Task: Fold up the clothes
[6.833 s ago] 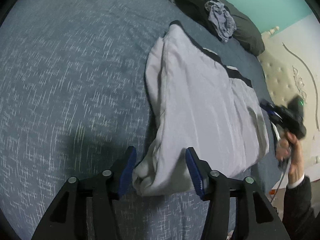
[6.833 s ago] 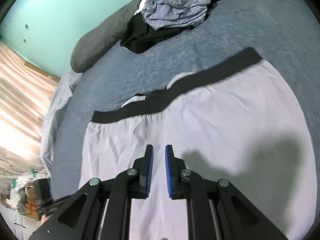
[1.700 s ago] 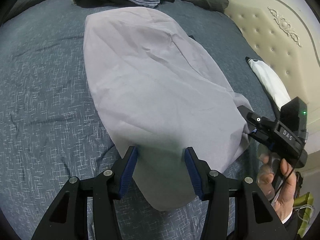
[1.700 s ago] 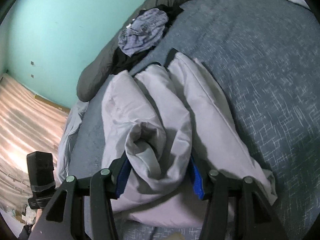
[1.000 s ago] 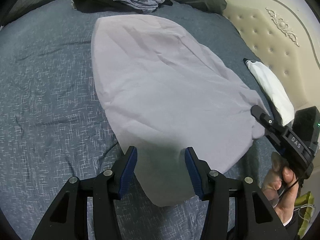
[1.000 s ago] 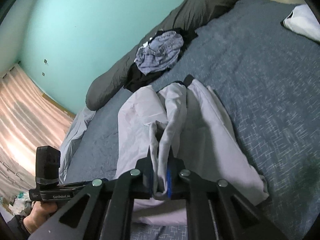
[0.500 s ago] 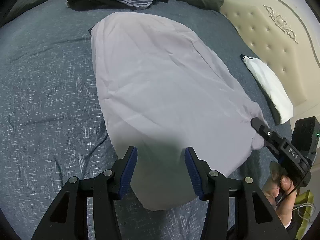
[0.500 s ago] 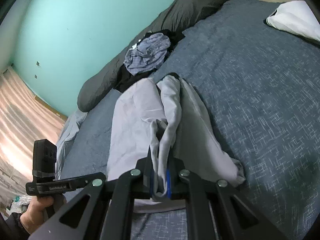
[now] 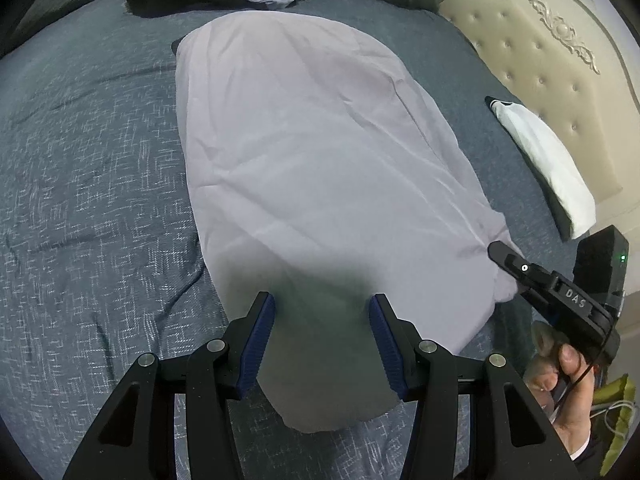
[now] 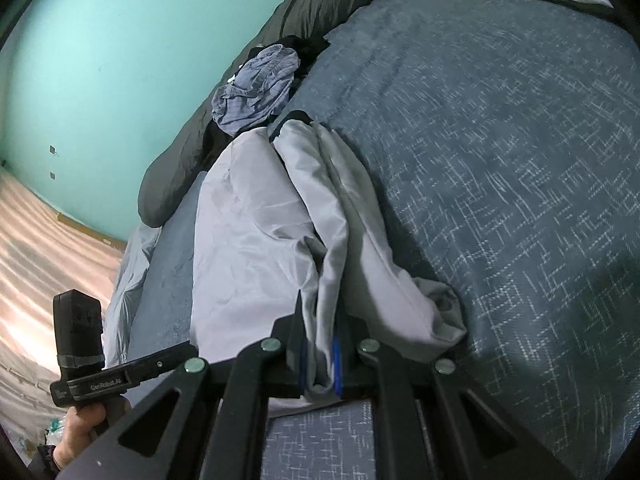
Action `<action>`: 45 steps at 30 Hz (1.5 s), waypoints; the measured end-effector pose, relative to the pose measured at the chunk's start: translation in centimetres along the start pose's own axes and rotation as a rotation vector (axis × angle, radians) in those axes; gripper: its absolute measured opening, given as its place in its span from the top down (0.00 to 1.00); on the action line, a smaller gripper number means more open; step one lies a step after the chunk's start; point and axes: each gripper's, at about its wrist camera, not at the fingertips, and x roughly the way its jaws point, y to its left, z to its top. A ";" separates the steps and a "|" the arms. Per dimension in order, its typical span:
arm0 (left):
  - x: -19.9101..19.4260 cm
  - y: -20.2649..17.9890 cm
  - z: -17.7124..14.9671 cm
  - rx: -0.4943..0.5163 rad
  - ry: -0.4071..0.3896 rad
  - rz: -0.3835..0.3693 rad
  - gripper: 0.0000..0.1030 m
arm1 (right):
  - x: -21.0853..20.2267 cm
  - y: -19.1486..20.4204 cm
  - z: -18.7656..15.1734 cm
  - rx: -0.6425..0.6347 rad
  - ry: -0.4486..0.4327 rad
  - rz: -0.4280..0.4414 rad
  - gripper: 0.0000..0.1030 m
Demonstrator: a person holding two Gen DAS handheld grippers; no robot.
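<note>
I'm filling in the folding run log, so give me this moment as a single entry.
task: fold clothes | left gripper: open, above near edge of grey garment | right gripper: shut on garment's side fold | garment lies on bed

Pale lilac garment (image 9: 320,168): thin woven cloth, smooth, matt, finely creased, extending ahead of the left gripper (image 9: 322,334). Bedcover (image 9: 88,184) on both sides: dark blue cloth, matt, rough flecked weave. Gripper arms: matt black plastic with bright metal pivot screws; blue ribbed pads (image 9: 256,344). Right gripper (image 10: 320,354), same build. Headboard (image 9: 552,60), far right: cream, tufted, slight sheen
</note>
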 end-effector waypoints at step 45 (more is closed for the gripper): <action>-0.2 -0.8 -0.4 -0.009 -0.082 0.026 0.45 | -1.5 1.0 0.9 -0.067 -0.050 -0.032 1.00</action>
